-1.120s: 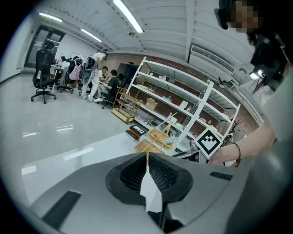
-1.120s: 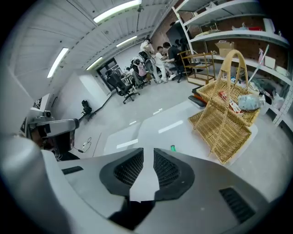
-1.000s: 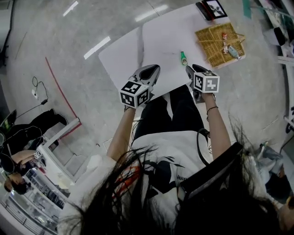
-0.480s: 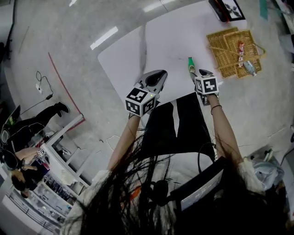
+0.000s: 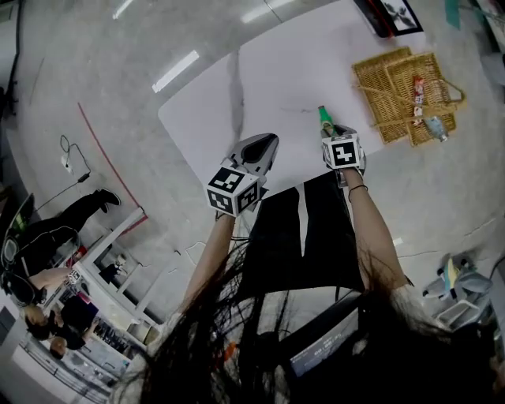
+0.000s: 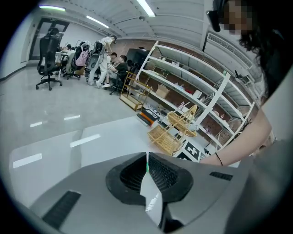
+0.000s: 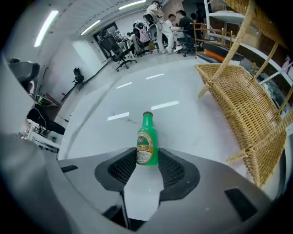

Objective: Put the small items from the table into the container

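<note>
A small green bottle (image 5: 324,120) with a red cap lies on the white table (image 5: 276,71), left of a wicker basket (image 5: 394,87). My right gripper (image 5: 332,133) points steeply down over its base. In the right gripper view the bottle (image 7: 147,145) sits between the tips of the right gripper (image 7: 147,159); the jaws are closing and I see no firm pinch. My left gripper (image 5: 267,144) hovers at the table's near edge, apart from the bottle. The left gripper (image 6: 147,158) is shut, tips meeting, holding nothing.
The basket (image 7: 247,105) holds a red-and-white stick pack (image 5: 418,88) and a small pale item (image 5: 435,125). A dark picture frame (image 5: 394,14) lies at the table's far right corner. The person's legs are under the near edge. Shelving (image 6: 197,100) stands beyond.
Both grippers have come down toward the table. The right one has closed in on the green bottle, which now lies between its jaw tips; the left stays shut and empty.
</note>
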`<state>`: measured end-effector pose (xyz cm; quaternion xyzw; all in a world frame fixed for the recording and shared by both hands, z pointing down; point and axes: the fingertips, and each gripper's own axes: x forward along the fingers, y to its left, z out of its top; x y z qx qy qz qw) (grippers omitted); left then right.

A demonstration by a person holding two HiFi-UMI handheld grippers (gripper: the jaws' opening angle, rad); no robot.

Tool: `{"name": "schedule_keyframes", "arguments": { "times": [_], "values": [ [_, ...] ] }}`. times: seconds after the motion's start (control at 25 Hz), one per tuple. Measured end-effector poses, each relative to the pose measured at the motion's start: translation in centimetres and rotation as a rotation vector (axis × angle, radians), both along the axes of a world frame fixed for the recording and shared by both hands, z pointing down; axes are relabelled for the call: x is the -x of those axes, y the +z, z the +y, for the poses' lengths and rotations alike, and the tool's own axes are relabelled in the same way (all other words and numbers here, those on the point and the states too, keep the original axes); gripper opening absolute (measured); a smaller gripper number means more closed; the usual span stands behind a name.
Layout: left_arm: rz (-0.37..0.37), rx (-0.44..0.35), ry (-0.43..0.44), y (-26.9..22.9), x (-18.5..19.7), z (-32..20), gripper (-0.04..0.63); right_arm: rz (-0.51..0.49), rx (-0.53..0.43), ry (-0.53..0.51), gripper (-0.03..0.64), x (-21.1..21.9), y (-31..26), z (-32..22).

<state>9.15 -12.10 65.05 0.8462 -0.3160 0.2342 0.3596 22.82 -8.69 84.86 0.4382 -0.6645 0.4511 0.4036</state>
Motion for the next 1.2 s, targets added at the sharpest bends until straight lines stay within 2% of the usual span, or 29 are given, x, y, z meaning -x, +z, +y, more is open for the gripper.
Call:
{"name": "schedule_keyframes", "arguments": {
  "times": [0.48,0.8,1.2],
  "values": [
    [0.003,-0.043,0.041,-1.8,-1.3,-1.1,0.008,-0.127,-0.138,0.169,0.156,-1.5,-6.6,-1.7],
    [0.044,-0.113,0.070,-6.8,-3.5,-2.4,0.008,-0.181,-0.203,0.229,0.156,-2.8,-13.8,-0.9],
    [0.109,-0.201,0.092,-13.6,-5.0,-1.6,0.008,-0.222,-0.308,0.286,0.156,-3.7,-22.7,0.0]
  ]
}}
